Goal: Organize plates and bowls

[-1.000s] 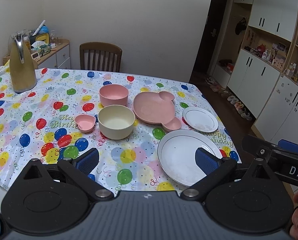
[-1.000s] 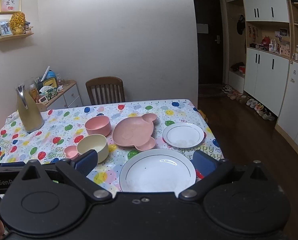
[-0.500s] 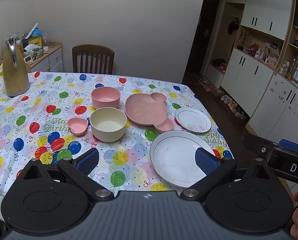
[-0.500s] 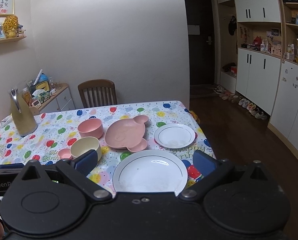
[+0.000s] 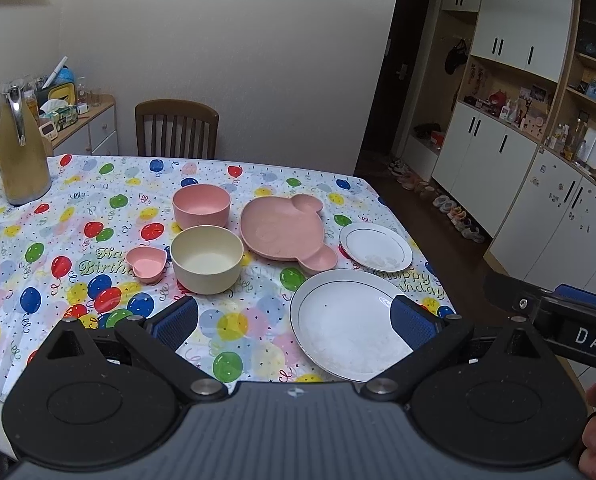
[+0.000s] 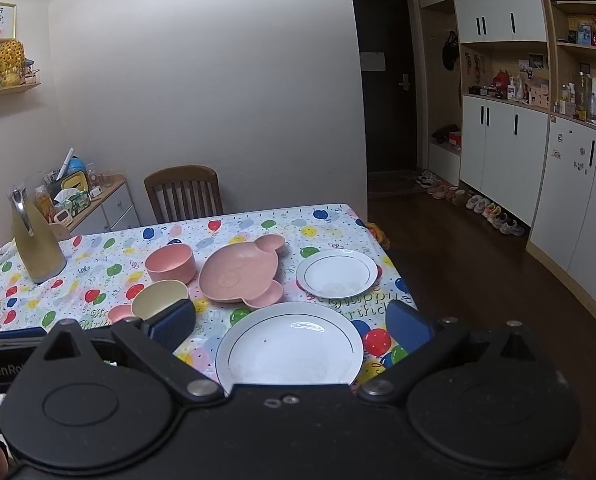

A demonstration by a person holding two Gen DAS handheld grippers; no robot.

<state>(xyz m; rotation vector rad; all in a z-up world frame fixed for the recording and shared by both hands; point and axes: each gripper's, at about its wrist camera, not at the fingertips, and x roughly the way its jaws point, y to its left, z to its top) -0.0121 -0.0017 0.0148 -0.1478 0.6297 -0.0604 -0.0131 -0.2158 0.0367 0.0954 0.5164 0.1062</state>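
Risk here: both hand-held grippers, left (image 5: 294, 322) and right (image 6: 290, 326), hang wide open and empty, and the big white plate (image 5: 348, 324) sits near the worktop (image 5: 234, 332) edge, so 1 clumsy nudge could slide it off.

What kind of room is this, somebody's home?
Most likely a home dining area: a table under a birthday balloon cloth set with plates and bowls, a wooden chair against the wall, and shoes lined up near the entrance door.
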